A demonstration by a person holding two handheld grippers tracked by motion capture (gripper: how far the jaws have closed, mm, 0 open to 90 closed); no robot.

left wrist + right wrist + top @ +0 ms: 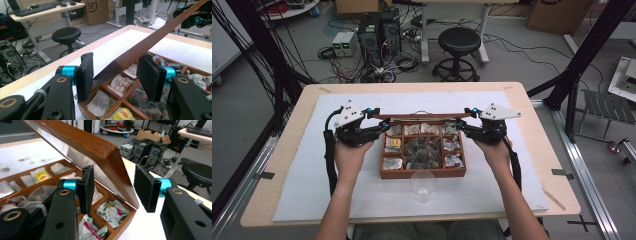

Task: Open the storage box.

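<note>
The left gripper [115, 75] has its jaws partly open, with the left end of the lid [150, 40] passing between them; in the left gripper view a gap shows between the lid edge and each pad, and whether either pad presses on the wood cannot be told. The right gripper [113, 187] has its jaws standing apart with the right corner of the lid [100, 147] between them; the left pad [88, 188] lies just beside the lid's inner face, the right pad [145, 190] stands clear of the outer edge, and no firm clamp is visible. The lid is raised and tilted, hinged along the far side of the box [422, 174]. Below and in front of both sets of jaws lies the open wooden box, divided into compartments. The compartments hold tea bags [110, 211] in paper and foil wrappers, including one yellow packet [122, 114] close under the left jaws. In the high view, both grippers sit at the far corners of the box, one at each end of the lid. A clear plastic cup [423, 186] stands just beyond the near wall of the box, toward the person. Box and cup rest on a white mat [312, 185] covering the table [272, 165].
</note>
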